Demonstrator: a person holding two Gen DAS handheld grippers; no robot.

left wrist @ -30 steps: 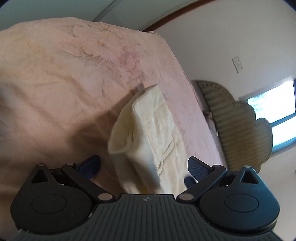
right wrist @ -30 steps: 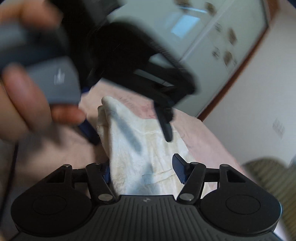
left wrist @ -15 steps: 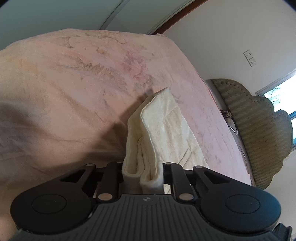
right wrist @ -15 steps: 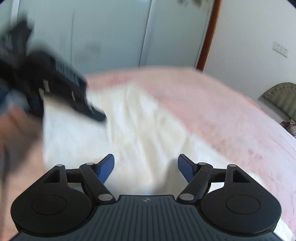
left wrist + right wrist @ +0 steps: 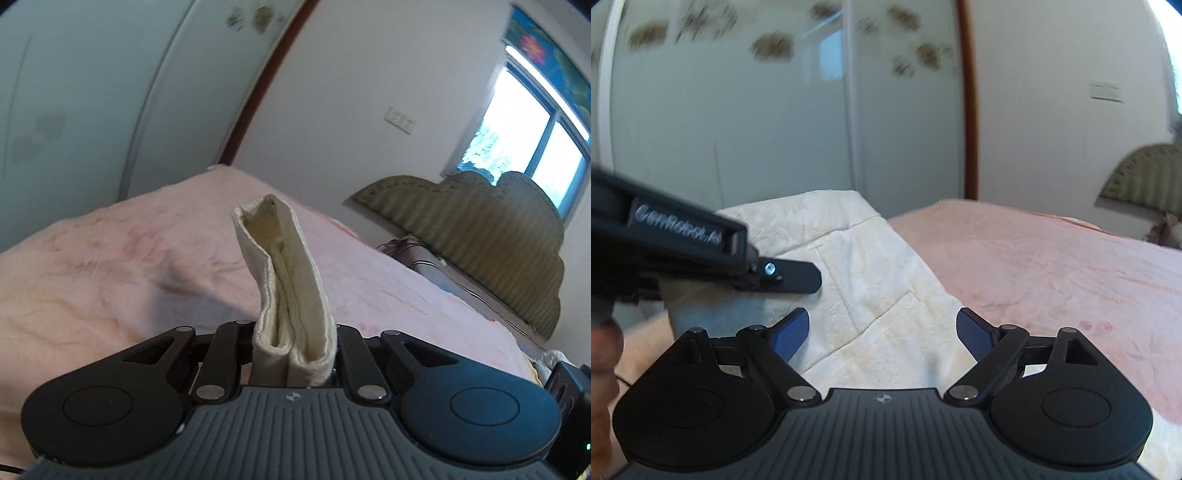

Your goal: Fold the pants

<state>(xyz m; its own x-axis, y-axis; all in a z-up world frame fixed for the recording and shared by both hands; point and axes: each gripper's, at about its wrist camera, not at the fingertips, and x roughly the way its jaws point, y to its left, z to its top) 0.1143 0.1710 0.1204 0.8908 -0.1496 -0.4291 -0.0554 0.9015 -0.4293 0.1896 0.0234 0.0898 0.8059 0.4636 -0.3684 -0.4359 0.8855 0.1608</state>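
Observation:
The cream pants point(image 5: 284, 266) are a folded bundle, and my left gripper point(image 5: 295, 332) is shut on its edge, holding it up above the pink bed point(image 5: 110, 266). In the right wrist view the same pants point(image 5: 871, 280) rise from the bed toward the left gripper's black finger point(image 5: 792, 276), which comes in from the left. My right gripper point(image 5: 882, 328) hovers just over the lower part of the cloth. Its jaws are opening wide, and the blue pads point(image 5: 792, 334) do not press on the fabric beneath them.
A pink floral bedspread point(image 5: 1052, 266) covers the bed. A green padded headboard point(image 5: 480, 236) stands at the right below a window point(image 5: 524, 122). Pale wardrobe doors point(image 5: 738, 129) fill the far wall. A hand point(image 5: 602, 354) holds the left gripper at the left edge.
My left gripper closed on the folded edge of the pants and lifted it off the bed. My right gripper let go of the cloth, opened wider and rolled level.

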